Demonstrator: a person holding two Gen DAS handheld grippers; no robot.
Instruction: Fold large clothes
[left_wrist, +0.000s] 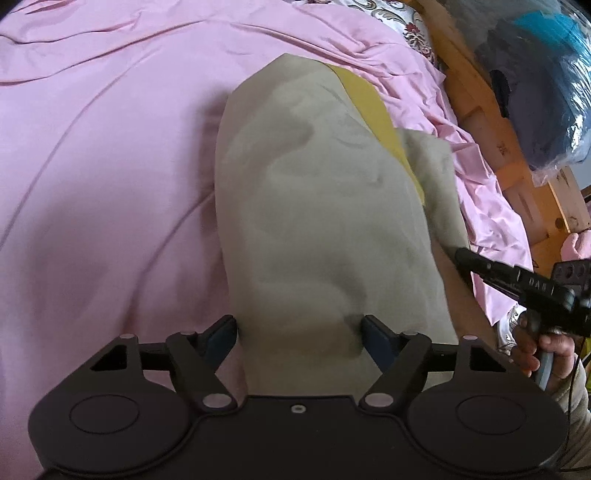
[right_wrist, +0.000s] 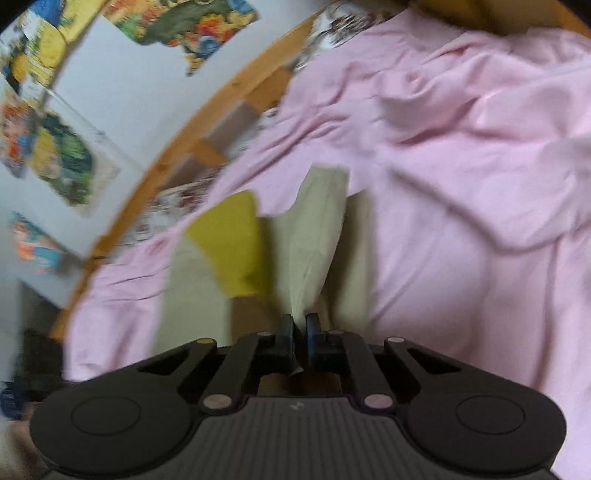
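A: Left claw (left_wrist: 299, 334), jaws apart, astride near end of beige garment (left_wrist: 317, 221); nothing gripped, perhaps ready to pin.

B: Right claw (right_wrist: 300, 332) clamped on garment edge, lifted for folding. Beyond garment: pink bedsheet (left_wrist: 110, 166).

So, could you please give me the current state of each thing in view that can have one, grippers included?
Left gripper: open, fingers on either side of the beige cloth.
Right gripper: shut on a pinched fold of the garment.
Beige garment: partly folded on the bed, yellow strip showing, one edge lifted.
Pink sheet: spread over the bed, wrinkled.
Plastic bag: stuffed, beside the wooden bed frame.
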